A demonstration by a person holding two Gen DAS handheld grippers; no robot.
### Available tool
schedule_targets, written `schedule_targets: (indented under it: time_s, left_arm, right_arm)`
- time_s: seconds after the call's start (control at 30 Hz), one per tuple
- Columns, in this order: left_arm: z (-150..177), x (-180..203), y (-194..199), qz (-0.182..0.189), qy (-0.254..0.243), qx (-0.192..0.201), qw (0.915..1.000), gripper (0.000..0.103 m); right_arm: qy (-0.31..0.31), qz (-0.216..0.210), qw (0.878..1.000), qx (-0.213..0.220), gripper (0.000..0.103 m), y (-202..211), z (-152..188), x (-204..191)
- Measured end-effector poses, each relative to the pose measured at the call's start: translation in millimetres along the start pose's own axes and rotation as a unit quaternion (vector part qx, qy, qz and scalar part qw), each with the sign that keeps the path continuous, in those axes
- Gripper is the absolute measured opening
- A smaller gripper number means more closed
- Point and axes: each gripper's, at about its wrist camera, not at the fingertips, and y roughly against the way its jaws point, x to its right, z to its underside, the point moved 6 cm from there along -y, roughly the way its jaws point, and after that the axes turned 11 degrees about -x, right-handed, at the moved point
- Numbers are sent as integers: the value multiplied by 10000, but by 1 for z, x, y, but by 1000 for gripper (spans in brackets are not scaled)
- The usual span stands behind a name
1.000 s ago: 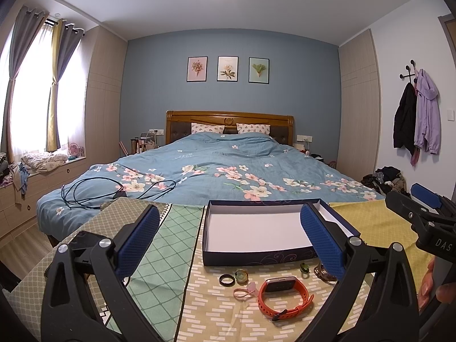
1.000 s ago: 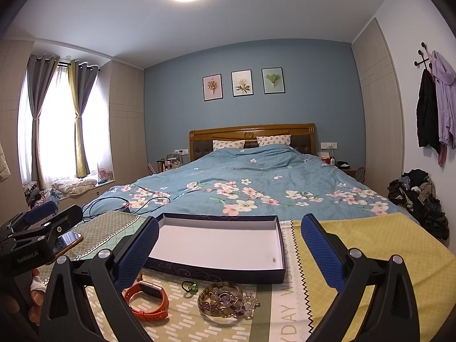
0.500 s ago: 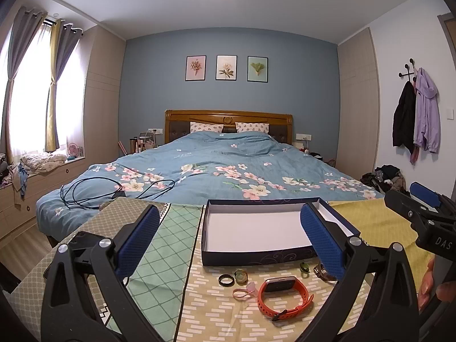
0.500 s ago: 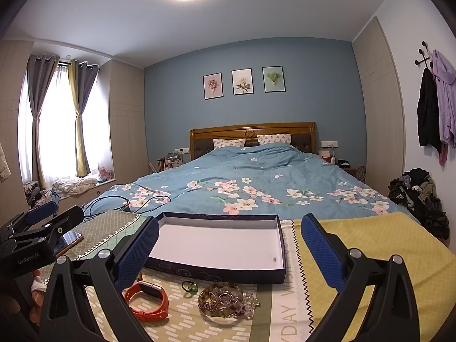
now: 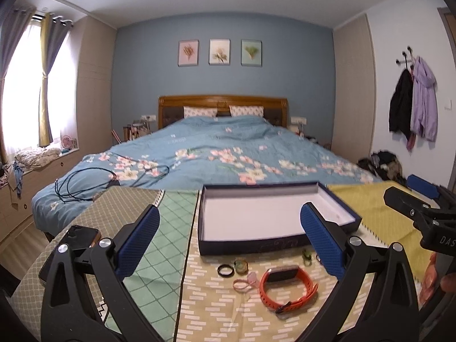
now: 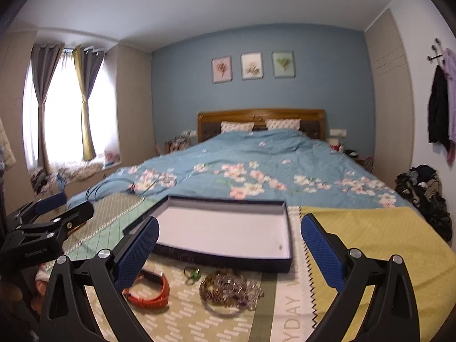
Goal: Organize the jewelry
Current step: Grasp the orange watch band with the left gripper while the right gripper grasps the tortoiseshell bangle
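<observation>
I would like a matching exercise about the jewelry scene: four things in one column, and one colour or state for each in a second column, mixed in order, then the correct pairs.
Things
1. watch band
2. box
3. ring
4. left gripper

Colour or state
A. black, lying on the cloth
B. open, holding nothing
C. orange
D. dark blue outside, white and empty inside

Pairs: 1-C, 2-D, 3-A, 4-B
</observation>
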Motion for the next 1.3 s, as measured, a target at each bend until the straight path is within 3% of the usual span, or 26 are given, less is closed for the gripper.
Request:
schedule_targets:
  time_s: [0.2,0.3,0.4,0.47,0.63,0.73,0.83,1.07,1.17,1.3]
  left_arm:
    - [17,7,-34,348,-438,-853,9948,97]
    - [28,12,-50,594,-530,-1229,9892,96]
    - [38,16,-66,718,-644,-1571,9829,84]
    - [45,18,-77,802,-693,-1780,9783,76]
    - [57,24,-91,1206,-709,-2124,9671,58]
    - [64,28,-97,1355,-769,-2343,9596,49]
    - [74,30,-107,1492,-795,-2574,9514,39]
    - [79,32,-120,1668,-783,-2800,9422,39]
    - [76,32,-124,1727,-800,-2873,9387,39]
    - [75,33,-125,1692,-832,-2923,9375,28]
  right_arm:
    - [135,-283,9949,-959,91,-30,19,-2]
    - [49,-378,9893,-1410,80,-46,30,1]
    - [-122,-443,9812,-1875,59,-62,40,9]
    - [-260,-523,9769,-2057,40,-69,46,14]
    - [-470,-699,9679,-2366,30,-82,51,26]
    - [-421,-737,9659,-2447,19,-84,49,28]
    - [-410,-758,9620,-2592,17,-89,50,28]
    - [-433,-793,9556,-2804,18,-100,53,32]
    - [-412,-844,9538,-2855,14,-103,54,31]
    - [-377,-867,9546,-2825,7,-104,50,32]
